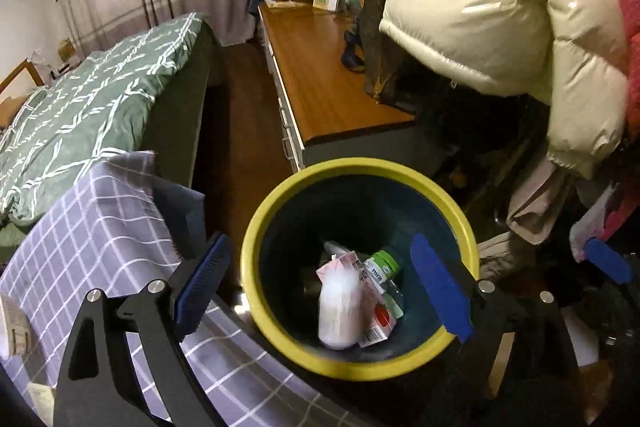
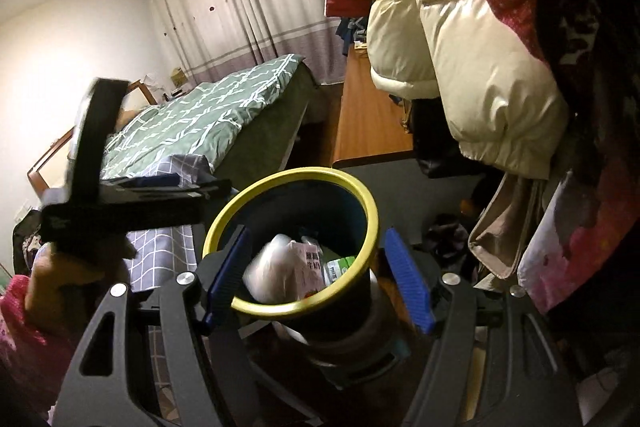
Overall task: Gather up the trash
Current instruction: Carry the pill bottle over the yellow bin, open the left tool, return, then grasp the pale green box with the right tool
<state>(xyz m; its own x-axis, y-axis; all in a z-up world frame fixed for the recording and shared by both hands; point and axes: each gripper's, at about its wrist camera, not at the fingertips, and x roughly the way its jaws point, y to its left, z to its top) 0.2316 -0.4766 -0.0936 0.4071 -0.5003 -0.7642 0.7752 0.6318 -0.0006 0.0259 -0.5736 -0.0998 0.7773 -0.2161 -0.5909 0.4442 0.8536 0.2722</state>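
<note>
**Bin clamped by right gripper, left gripper open above it**

Right gripper is gripping the bin: blue pads are sitting against the dark outer wall on either side, just under the yellow rim. Bin is tilting toward the right wrist camera, mouth up.

Left gripper is hanging over the bin with jaws spread wide, nothing between them. In the left wrist view its pads are framing the bin mouth, left pad over the checked cloth, right pad overlapping the rim.

Trash is lying inside the bin: a white bottle, a pink carton leaning beside it, a green-capped bottle behind.

In the right wrist view the left gripper body is showing up at left, held by a hand.

Hard to make out:
- White bottle is motion-blurred in both views.
- Carton print is unreadable.
- Bin base is hidden behind the right gripper; what it is resting on is unclear.
- Floor around the bin is dark.
- Hanging puffy jacket is covering much of the right side.
</note>
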